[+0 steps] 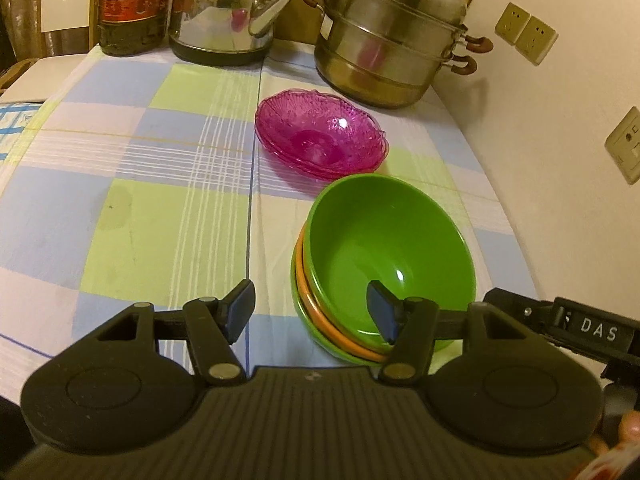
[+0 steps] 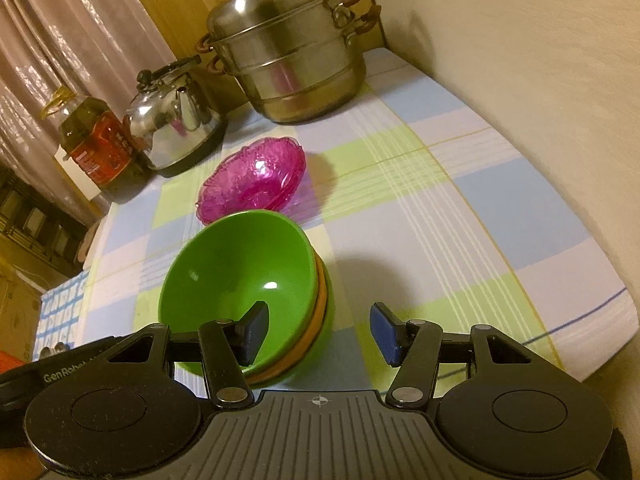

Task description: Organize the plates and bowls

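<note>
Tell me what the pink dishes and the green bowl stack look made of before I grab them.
Pink dishes: translucent, embossed pattern, scalloped rim, sharp glints; glass or clear hard plastic, cannot tell which. Top green bowl: opaque, smooth, glossy with a soft highlight; likely plastic or melamine. The orange bowl nested under it looks the same.

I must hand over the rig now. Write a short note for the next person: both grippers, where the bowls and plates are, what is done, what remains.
Left gripper: open, empty, near side of the bowl stack.
Right gripper: open, empty, also beside the stack.
Bowl stack: green bowl on top, orange and green rims below, nested on the checked cloth.
Pink glass dishes: stacked behind the bowls, before the steamer pot.
Done: both kinds seem stacked.
Left: nothing loose in view; perhaps only checking.
</note>
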Action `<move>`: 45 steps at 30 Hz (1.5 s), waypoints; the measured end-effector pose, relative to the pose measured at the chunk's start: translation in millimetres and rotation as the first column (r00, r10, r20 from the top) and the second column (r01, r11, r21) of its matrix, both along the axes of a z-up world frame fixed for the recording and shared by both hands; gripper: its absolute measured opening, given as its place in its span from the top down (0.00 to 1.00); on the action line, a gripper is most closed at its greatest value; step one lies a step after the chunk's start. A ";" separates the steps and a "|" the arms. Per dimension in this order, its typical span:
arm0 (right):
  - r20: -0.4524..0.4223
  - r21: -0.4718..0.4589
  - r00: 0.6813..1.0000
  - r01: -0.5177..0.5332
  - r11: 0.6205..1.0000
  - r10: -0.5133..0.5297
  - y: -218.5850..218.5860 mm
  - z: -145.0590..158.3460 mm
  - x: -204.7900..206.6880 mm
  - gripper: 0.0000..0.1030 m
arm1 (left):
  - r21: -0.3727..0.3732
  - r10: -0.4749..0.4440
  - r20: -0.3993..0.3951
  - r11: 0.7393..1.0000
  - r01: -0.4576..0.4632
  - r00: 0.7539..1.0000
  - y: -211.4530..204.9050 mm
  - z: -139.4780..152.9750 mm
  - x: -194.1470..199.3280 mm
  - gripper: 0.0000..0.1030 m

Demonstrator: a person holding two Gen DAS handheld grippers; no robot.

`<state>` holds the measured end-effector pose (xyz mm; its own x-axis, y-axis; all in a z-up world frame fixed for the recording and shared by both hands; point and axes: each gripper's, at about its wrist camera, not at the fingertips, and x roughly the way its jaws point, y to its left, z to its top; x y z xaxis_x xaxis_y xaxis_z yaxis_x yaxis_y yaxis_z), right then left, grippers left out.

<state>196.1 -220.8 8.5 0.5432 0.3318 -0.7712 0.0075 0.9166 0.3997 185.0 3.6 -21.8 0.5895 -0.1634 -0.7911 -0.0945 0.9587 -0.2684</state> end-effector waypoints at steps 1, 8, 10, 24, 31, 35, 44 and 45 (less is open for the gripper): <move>-0.003 0.001 1.000 0.000 1.000 0.000 0.5 -1.3 2.1 0.45 | -0.001 -0.002 -0.001 1.000 0.002 1.000 -0.6 -1.5 2.4 0.44; -0.019 0.000 1.000 -0.010 1.000 0.010 4.2 -9.8 16.7 0.45 | -0.016 -0.005 -0.008 1.000 0.005 1.000 -0.6 -9.2 16.6 0.44; -0.022 -0.001 1.000 -0.014 1.000 0.014 6.2 -12.2 20.5 0.45 | -0.026 -0.006 -0.012 1.000 0.006 1.000 0.5 -11.5 20.3 0.45; -0.106 -0.001 0.994 -0.019 1.000 0.019 16.6 -41.1 35.8 0.45 | -0.083 -0.033 -0.076 0.996 0.026 0.997 4.0 -39.3 39.2 0.59; -0.151 0.005 0.988 -0.026 1.000 0.026 19.9 -55.1 40.4 0.46 | -0.095 -0.039 -0.091 0.995 0.030 0.995 6.5 -46.2 44.0 0.70; -0.163 0.007 0.986 -0.025 1.000 0.026 21.4 -59.4 40.1 0.46 | -0.098 -0.046 -0.096 0.995 0.037 0.994 6.6 -47.7 45.4 0.76; -0.192 0.031 0.981 -0.028 0.999 0.034 25.0 -65.4 41.7 0.48 | -0.089 -0.059 -0.104 0.995 0.050 0.993 6.3 -47.9 47.6 0.75; -0.194 0.031 0.980 -0.028 0.999 0.034 25.5 -65.8 41.4 0.50 | -0.088 -0.060 -0.105 0.995 0.051 0.993 5.8 -47.9 48.0 0.75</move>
